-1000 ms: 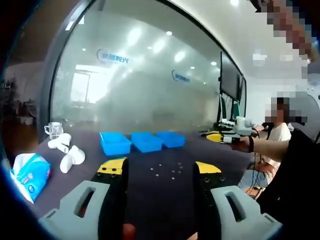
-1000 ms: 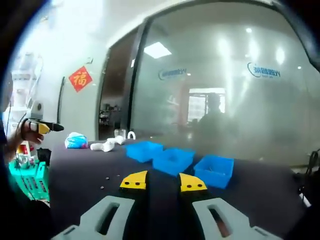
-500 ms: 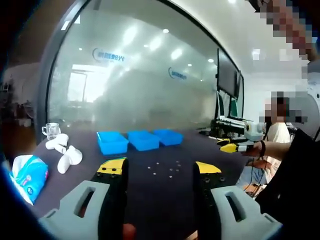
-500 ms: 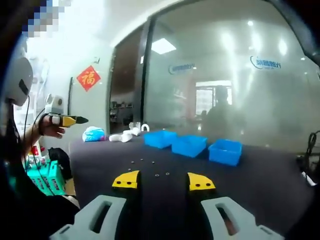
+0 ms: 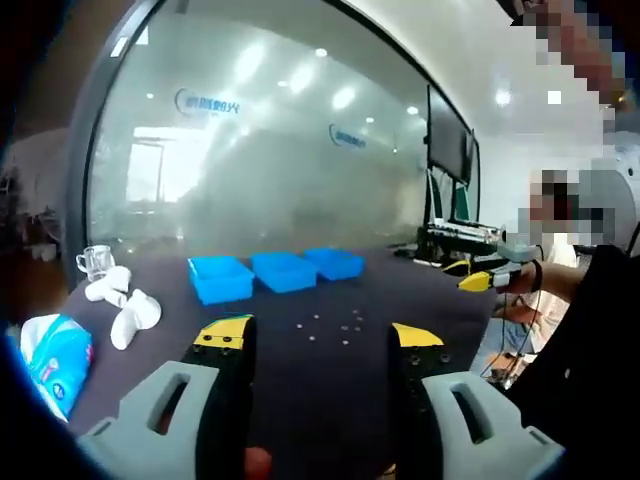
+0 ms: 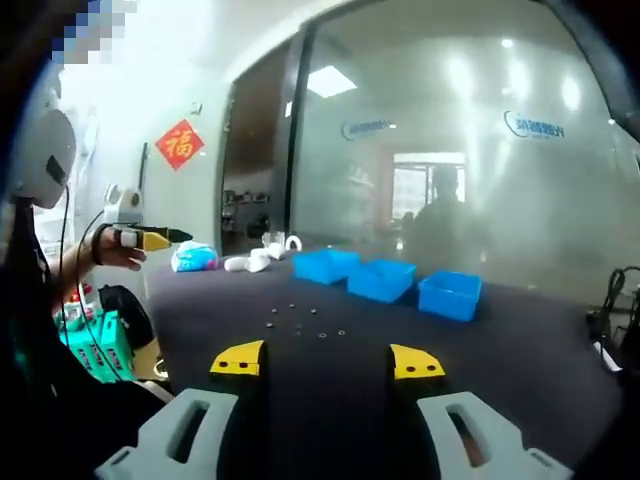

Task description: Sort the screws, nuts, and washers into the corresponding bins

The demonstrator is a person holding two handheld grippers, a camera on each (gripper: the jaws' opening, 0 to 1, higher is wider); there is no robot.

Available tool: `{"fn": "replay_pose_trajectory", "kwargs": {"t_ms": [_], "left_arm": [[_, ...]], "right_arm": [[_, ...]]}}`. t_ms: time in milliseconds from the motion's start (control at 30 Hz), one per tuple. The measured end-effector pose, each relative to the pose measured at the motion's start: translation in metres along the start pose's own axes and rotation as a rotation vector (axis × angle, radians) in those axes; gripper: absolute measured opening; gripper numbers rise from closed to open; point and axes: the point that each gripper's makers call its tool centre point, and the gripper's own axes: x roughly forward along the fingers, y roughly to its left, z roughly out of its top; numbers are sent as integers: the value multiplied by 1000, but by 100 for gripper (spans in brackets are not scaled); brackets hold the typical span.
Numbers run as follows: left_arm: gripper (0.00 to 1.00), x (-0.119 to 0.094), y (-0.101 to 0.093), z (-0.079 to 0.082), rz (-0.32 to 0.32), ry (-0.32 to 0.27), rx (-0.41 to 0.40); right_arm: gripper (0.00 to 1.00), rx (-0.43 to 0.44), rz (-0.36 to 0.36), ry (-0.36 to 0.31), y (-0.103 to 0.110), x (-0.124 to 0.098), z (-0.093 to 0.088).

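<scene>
Three blue bins (image 5: 285, 270) stand in a row at the far side of a dark table (image 5: 300, 380). Small metal screws, nuts and washers (image 5: 332, 326) lie scattered in front of them. My left gripper (image 5: 318, 338) hovers above the table's near part, open and holding nothing. In the right gripper view the same bins (image 6: 381, 280) and the loose hardware (image 6: 300, 320) lie ahead. My right gripper (image 6: 328, 360) is open and holds nothing. Each gripper also shows in the other's view, held in a hand off the table's side: the right gripper (image 5: 482, 280) and the left gripper (image 6: 150, 240).
White plastic pieces (image 5: 125, 312), a glass cup (image 5: 97, 261) and a blue tissue pack (image 5: 55, 355) sit at the table's left end. A green crate (image 6: 95, 345) stands beside the table. A frosted glass wall (image 5: 260, 170) runs behind, and a person sits at the right.
My right gripper's jaws have spread from a narrow gap to wide open. Both views have shifted with the hands. The left jaws stay open as before.
</scene>
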Motion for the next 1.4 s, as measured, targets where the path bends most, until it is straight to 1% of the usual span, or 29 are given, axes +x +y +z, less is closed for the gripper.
{"fn": "replay_pose_trajectory", "kwargs": {"t_ms": [233,367,467,567,833,1033,1300,1400], "left_arm": [[52,2,-1,-5,-14,18,16],[52,2,-3,-5,-21,21,26],[52,1,-3,-5,-21,25,36],[52,1,-3,-5,-19,27,39],[52,0,-3,-5,-17,23,36],[52,0,-3,-4,-15,21,38],[52,-2,-1,-5,-10,28,42],[52,-2,-1,-7,-15,40,50]], "right_arm": [[44,16,-9,-14,-6,-7,14],[44,-1,-11,-5,-8,-11,17],[45,10,1,1,-9,-15,19],[46,-1,-3,11,-12,-19,20],[46,1,-16,18,-18,-24,21],[46,-14,-8,31,-16,-24,19],[46,-16,-5,30,-15,-22,18],[46,-16,-2,33,-15,-22,17]]}}
